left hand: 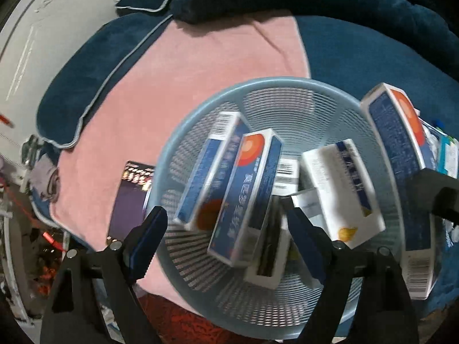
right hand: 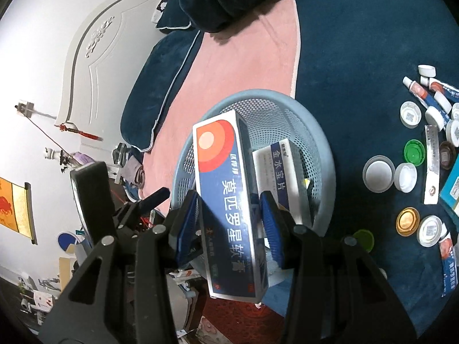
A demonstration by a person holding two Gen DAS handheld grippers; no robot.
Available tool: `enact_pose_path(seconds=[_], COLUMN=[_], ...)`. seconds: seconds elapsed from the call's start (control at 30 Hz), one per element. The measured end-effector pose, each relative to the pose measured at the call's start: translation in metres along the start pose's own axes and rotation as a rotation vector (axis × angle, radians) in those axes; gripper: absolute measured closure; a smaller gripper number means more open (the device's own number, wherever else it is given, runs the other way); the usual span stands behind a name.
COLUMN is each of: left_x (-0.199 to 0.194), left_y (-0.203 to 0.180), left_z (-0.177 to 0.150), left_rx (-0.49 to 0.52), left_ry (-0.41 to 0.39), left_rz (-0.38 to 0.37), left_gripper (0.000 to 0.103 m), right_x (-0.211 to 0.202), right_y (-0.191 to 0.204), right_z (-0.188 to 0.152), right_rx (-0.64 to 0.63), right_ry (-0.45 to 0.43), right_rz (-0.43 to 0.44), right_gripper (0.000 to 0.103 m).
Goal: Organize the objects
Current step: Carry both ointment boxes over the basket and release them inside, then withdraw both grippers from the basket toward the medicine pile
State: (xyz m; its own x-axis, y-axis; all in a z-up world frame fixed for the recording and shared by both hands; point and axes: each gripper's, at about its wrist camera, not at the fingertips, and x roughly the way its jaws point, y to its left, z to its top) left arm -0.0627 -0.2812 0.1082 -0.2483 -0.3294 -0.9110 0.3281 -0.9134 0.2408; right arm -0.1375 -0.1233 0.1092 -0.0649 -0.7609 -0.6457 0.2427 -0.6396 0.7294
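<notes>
While left gripper (left hand: 226, 232) gapes empty over basket (left hand: 200, 109), right gripper (right hand: 229, 223), clamped on box (right hand: 229, 200), should release w/ box inside rim.

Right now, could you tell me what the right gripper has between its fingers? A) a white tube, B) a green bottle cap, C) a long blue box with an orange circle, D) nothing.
C: the right gripper is clamped on the long blue box, held over the blue mesh basket.

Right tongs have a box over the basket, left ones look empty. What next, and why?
Probably open the right tongs: they clamp the blue-and-white box just above the blue basket, where other boxes already lie. The left tongs stand open and empty.
</notes>
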Motion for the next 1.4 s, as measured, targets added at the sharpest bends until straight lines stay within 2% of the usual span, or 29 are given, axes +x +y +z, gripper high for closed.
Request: enact_pose_path(seconds=[0.2,0.37,0.43,0.47,0.5,0.53,0.57,0.77,0.9,1.07,1.13,1.17,1.4], left_x=[-0.002,-0.012,-0.018,-0.021,-0.023,-0.025,-0.025,-0.021,-0.022,-0.023,-0.023,-0.023,-0.026], left_y=[0.019,0.053,0.065,0.069,0.071,0.072,0.071,0.059,0.041,0.021,0.014,0.011,-0.006], left_z=[-0.012,-0.018,-0.020,-0.021,-0.021,-0.022,-0.022,-0.018,-0.015,-0.011,-0.010,-0.009,-0.005], left_rx=[-0.052,-0.202,-0.257,-0.273,-0.277,-0.274,-0.270,-0.219,-0.181,-0.136,-0.120,-0.115,-0.084], left_ry=[0.019,0.028,0.012,0.004,-0.001,-0.006,-0.005,0.008,0.005,0.004,0.004,0.003,-0.005], left_rz=[0.081,0.115,0.111,0.110,0.113,0.116,0.116,0.097,0.078,0.055,0.048,0.044,0.030], left_gripper=[0.012,0.012,0.012,0.012,0.012,0.012,0.012,0.012,0.012,0.012,0.012,0.011,0.011], right_x=[0.010,0.020,0.027,0.033,0.037,0.038,0.035,0.017,0.005,-0.009,-0.012,-0.013,-0.022], right_y=[0.007,0.008,0.008,0.008,0.009,0.011,0.013,0.009,-0.002,-0.012,-0.011,-0.009,-0.002], right_z=[0.002,0.003,0.002,0.001,0.000,0.000,-0.001,0.001,-0.002,-0.003,-0.001,-0.001,0.000], right_rx=[0.005,0.045,0.079,0.102,0.117,0.119,0.107,0.084,0.089,0.091,0.065,0.048,-0.083], right_ry=[0.004,0.007,0.009,0.026,0.050,0.059,0.042,0.020,0.013,-0.004,-0.009,-0.009,-0.039], right_rz=[-0.009,-0.014,0.032,0.092,0.129,0.136,0.129,0.064,-0.005,-0.032,-0.064,-0.086,-0.206], right_gripper=[0.057,0.056,0.055,0.046,0.030,0.025,0.021,0.020,0.011,0.010,0.007,0.000,0.000])
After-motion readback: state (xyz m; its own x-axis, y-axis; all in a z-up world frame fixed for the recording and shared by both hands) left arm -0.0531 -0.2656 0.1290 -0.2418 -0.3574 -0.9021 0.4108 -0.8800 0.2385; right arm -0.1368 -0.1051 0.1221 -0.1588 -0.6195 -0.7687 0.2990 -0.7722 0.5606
